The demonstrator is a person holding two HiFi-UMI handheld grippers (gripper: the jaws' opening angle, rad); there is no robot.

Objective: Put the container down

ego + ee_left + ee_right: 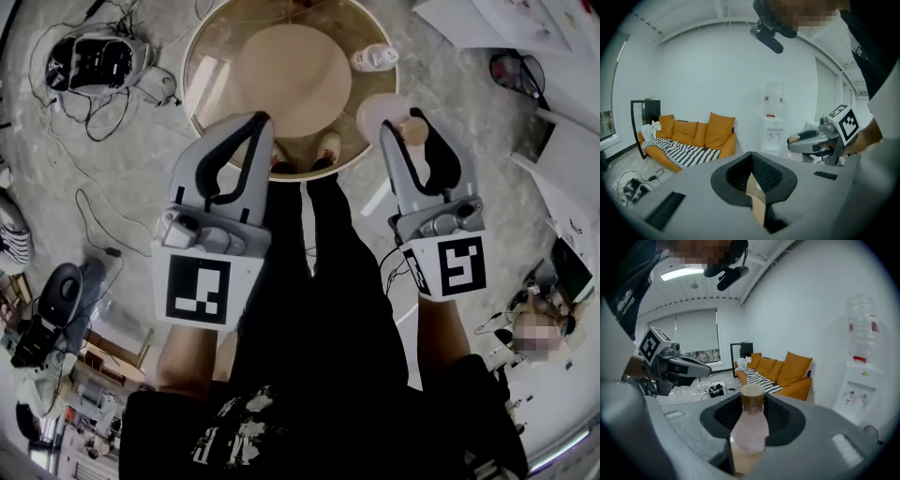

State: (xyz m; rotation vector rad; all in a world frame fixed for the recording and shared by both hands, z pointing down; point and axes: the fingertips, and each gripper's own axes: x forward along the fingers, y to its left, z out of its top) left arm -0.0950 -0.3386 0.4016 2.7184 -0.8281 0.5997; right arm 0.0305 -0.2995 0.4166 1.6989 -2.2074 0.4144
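Observation:
My right gripper [751,404] is shut on the container, a pale pink bottle [750,427] with a brown cap [752,395]; the bottle stands upright between the black pads. In the head view the right gripper [412,124] carries the pink bottle [380,112] over the near right rim of a round glass-edged table [202,70]. My left gripper [255,122] hangs beside it on the left, its jaws together at the tips with nothing between them. The left gripper [751,161] shows only its own dark pads in its own view.
A clear plastic bottle [373,58] lies on the round table's right side. The person's shoes [328,145] stand at the table's near edge. Cables and devices [89,66] cover the floor on the left. An orange sofa [693,136] and a water dispenser [772,126] line the far wall.

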